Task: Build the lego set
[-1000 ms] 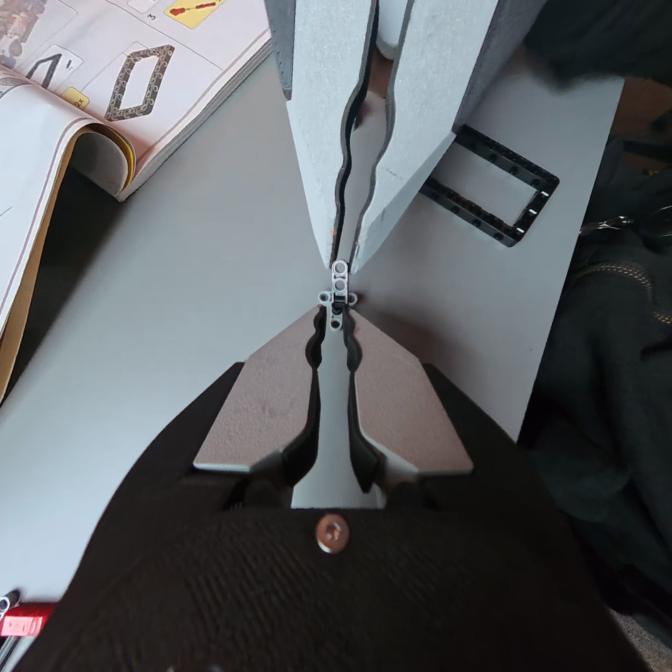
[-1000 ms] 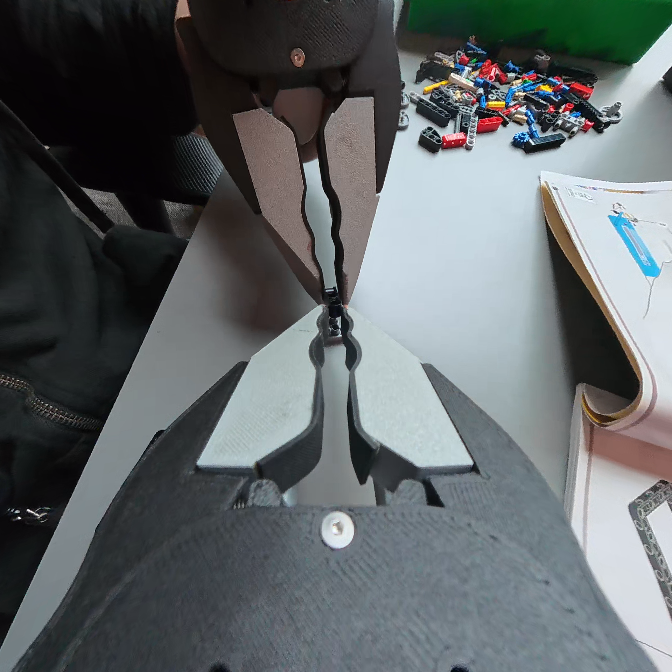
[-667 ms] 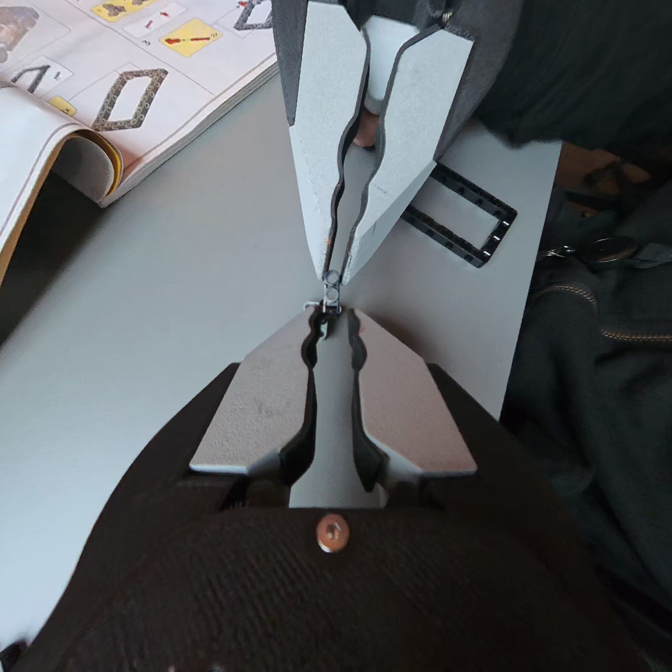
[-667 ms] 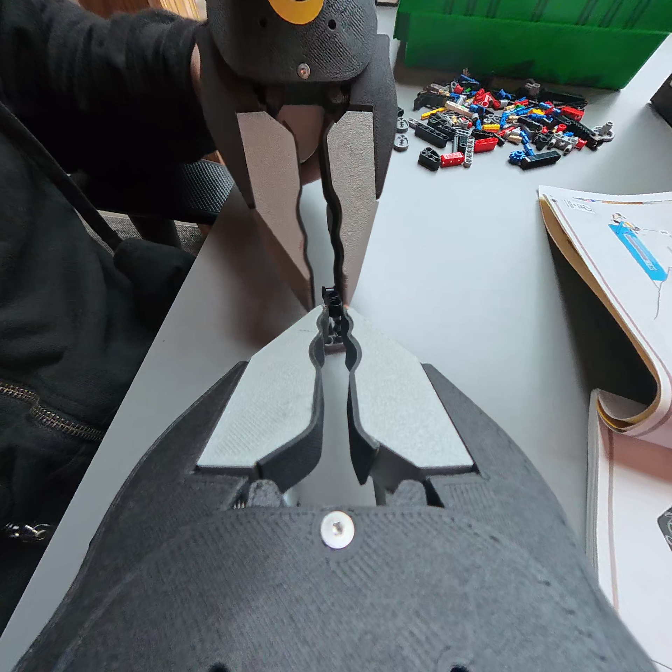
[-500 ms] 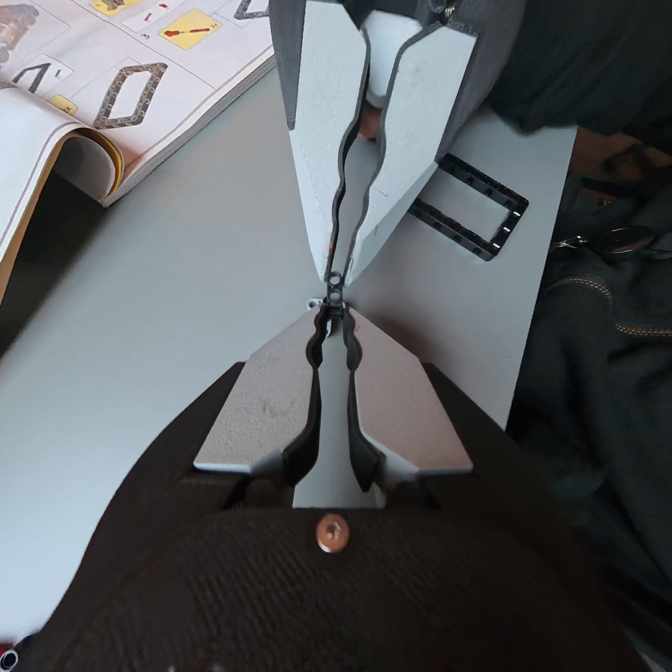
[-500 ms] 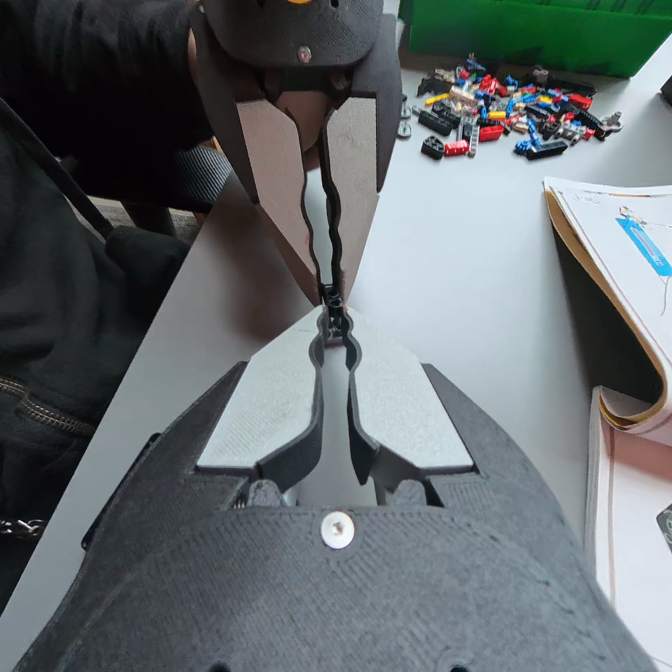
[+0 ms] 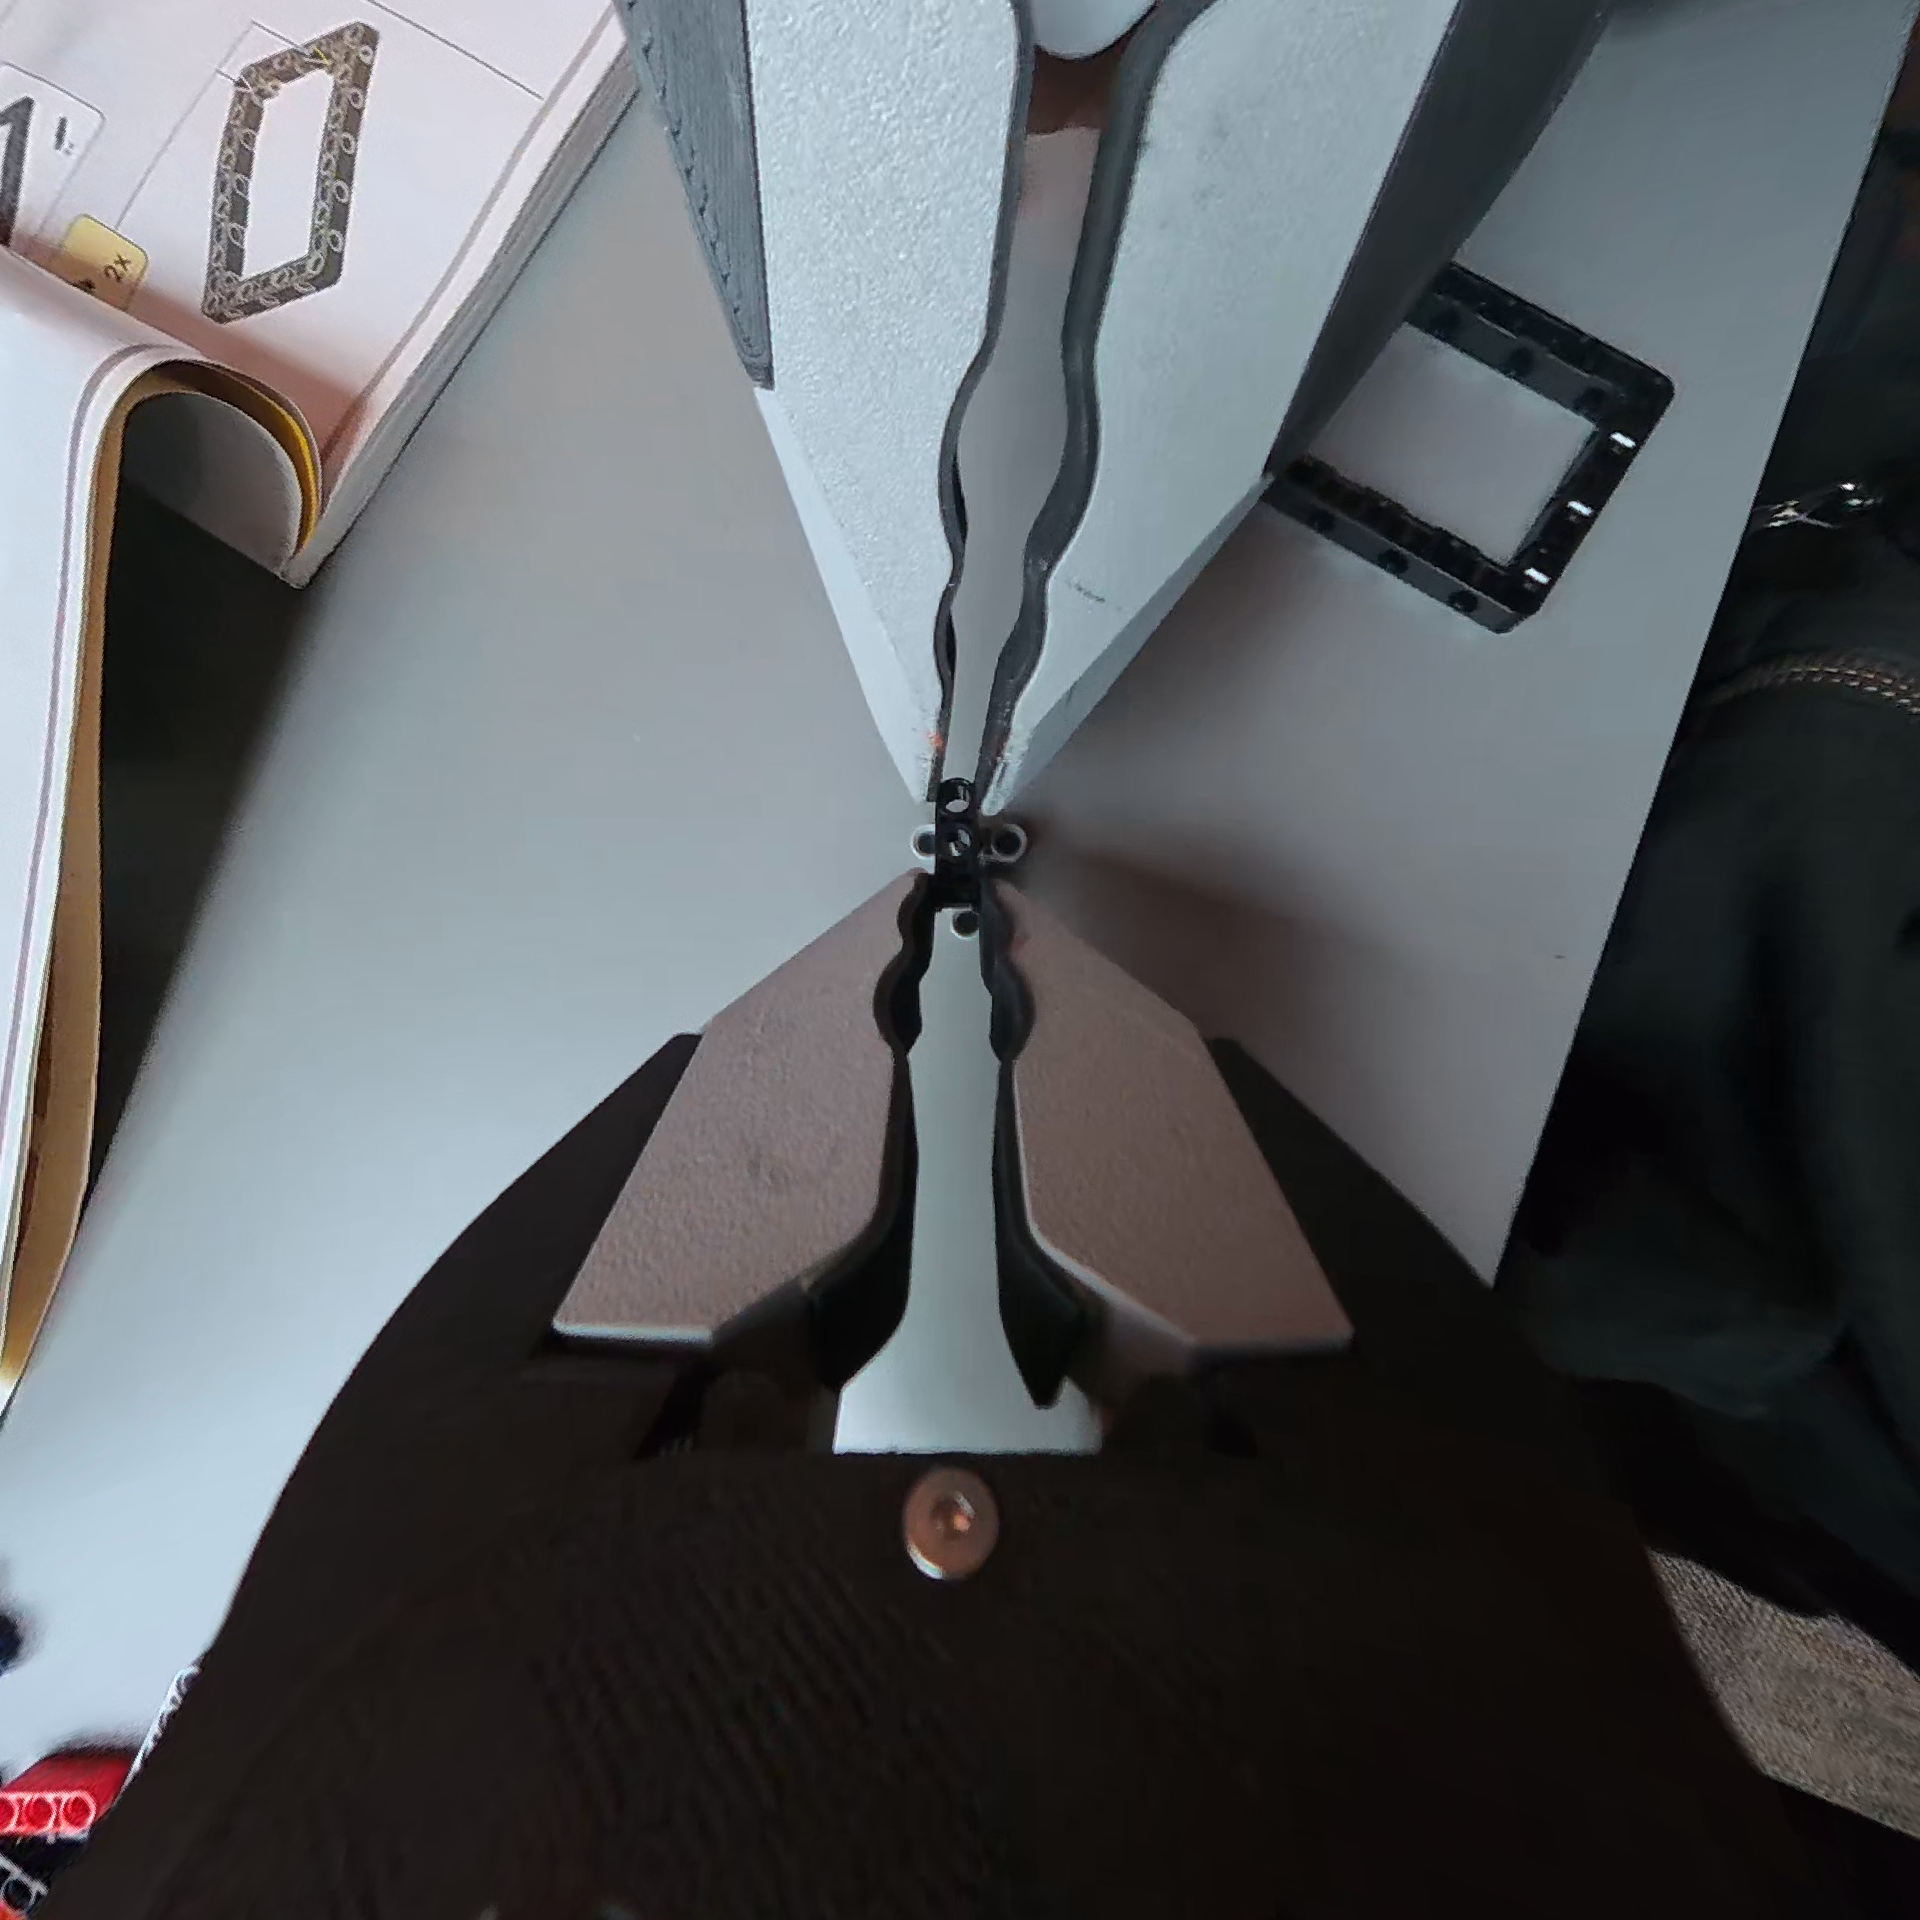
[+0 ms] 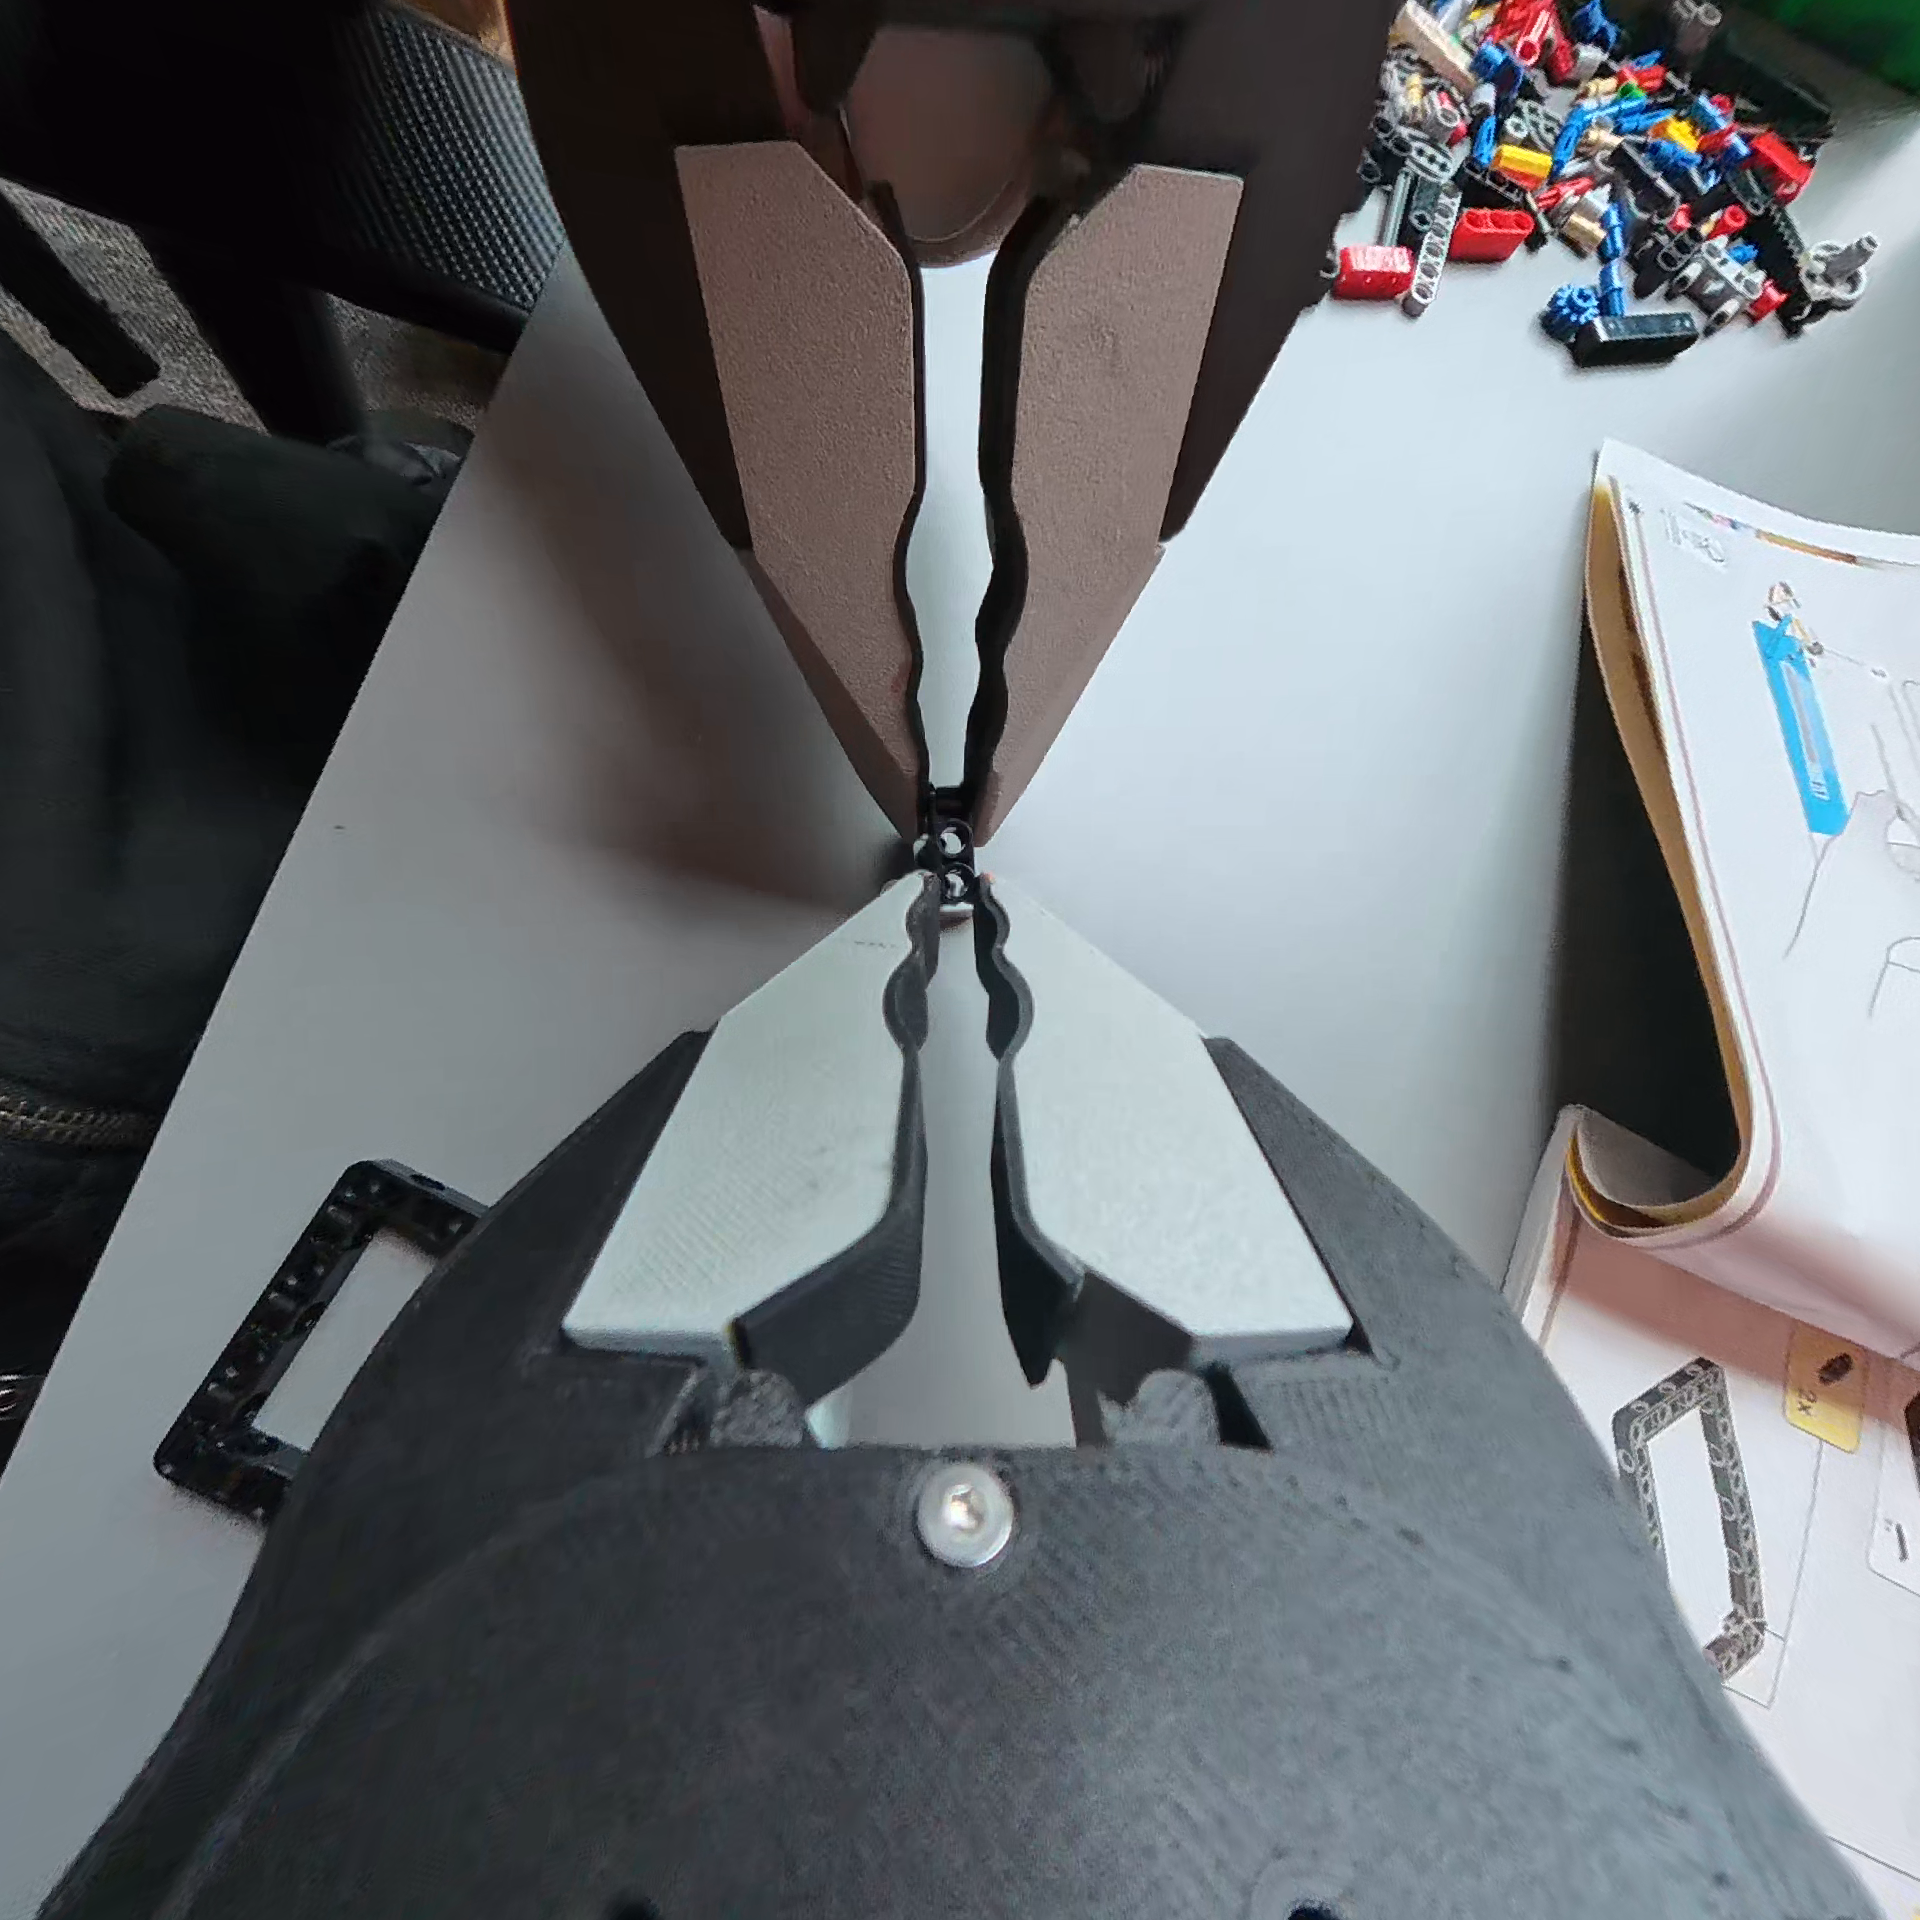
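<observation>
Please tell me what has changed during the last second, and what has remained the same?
The two tongs, left and right, came closer, so each fills more of the other's view. The small black and grey piece they pinch tip to tip turned somewhat. The black frame now shows in the right wrist view. Nothing was released; frame and booklet stayed on the table.

Both wrist cameras look closely down their own fingers, facing each other over one table (image 7: 520,831).
</observation>
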